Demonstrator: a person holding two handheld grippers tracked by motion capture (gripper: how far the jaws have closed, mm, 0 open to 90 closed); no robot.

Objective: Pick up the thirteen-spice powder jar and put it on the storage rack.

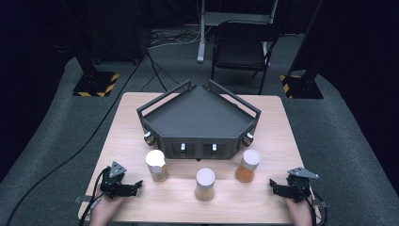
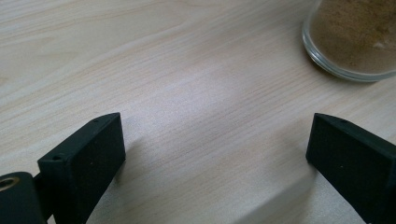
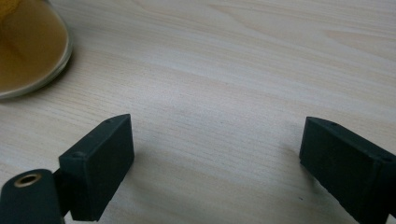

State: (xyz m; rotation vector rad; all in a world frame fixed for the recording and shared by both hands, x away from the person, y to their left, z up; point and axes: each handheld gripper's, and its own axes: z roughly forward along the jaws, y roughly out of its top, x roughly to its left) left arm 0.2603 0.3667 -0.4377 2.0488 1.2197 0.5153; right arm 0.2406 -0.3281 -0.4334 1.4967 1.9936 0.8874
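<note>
While both tools rest low on the worktop [image 1: 141, 101], this is how things stand:

Left tool [image 1: 136, 185]: released, jaws wide apart over bare wood, nothing between them.
Right tool [image 1: 274, 186]: released too, jaws spread, empty.
Left jar [image 1: 156, 165]: at about two o'clock from the left tool, near it.
Middle jar [image 1: 205, 184]: at six o'clock from the dark tray [image 1: 197, 117], between the tools.
Right jar [image 1: 247, 165]: at about ten o'clock from the right tool, holding orange powder.
Axis: all three jars stand upright, long axis vertical, white lids up.
Risk: I judge a low sideways reach could clip a jar with one jaw and tip it, since they are tall and narrow.
Risk two: a grip high on the lid might let the glass swing or slip.
</note>
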